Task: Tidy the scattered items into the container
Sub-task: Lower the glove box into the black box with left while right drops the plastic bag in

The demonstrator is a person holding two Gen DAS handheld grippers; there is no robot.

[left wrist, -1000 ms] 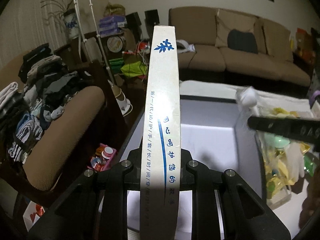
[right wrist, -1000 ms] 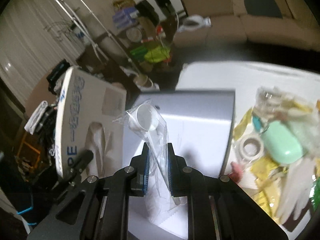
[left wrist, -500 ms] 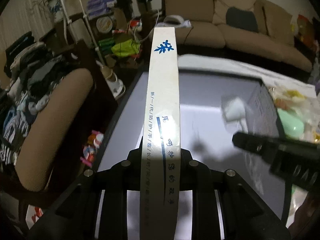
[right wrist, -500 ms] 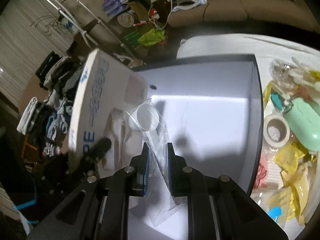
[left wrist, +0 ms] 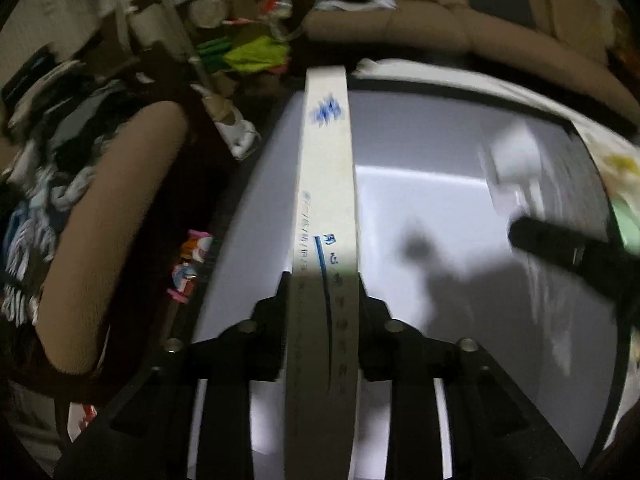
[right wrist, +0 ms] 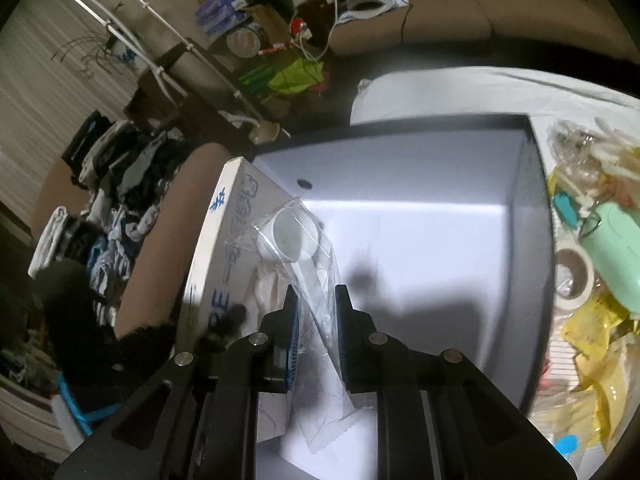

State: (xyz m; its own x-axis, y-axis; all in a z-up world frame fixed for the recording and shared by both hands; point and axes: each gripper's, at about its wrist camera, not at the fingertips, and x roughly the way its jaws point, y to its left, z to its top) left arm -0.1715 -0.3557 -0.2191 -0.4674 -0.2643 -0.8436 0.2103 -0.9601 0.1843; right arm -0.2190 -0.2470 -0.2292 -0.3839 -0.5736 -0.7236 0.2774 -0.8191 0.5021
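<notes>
The big grey container [right wrist: 420, 240] now fills most of what either hand looks at; a second ago both hands were higher and further back, with the sofa and more of the table in sight, so both have dropped down over the open bin.

The flat white glove box [left wrist: 326, 208] stands on its narrow edge between the fingers of the left gripper [left wrist: 322, 300], well inside the container's near-left corner. Its jaws are opening: black fingers still flank the box on both sides, though the picture is smeared and I can't swear whether the pads have quite left the cardboard. I'd judge this to be the release, with the box about to settle against the left wall of the bin.

The right gripper [right wrist: 316, 312] is clamped on a clear plastic bag [right wrist: 308, 264] with a small white cup inside; the bag sticks up between the narrow jaws, just beside the box and over the bin floor, lower than it hung a moment ago. That item looks next to be dropped.

Out on the table to the right the rest waits untouched: a mint-green case [right wrist: 616, 248], a roll of tape [right wrist: 572, 276] and yellow wrappers [right wrist: 592, 344].
</notes>
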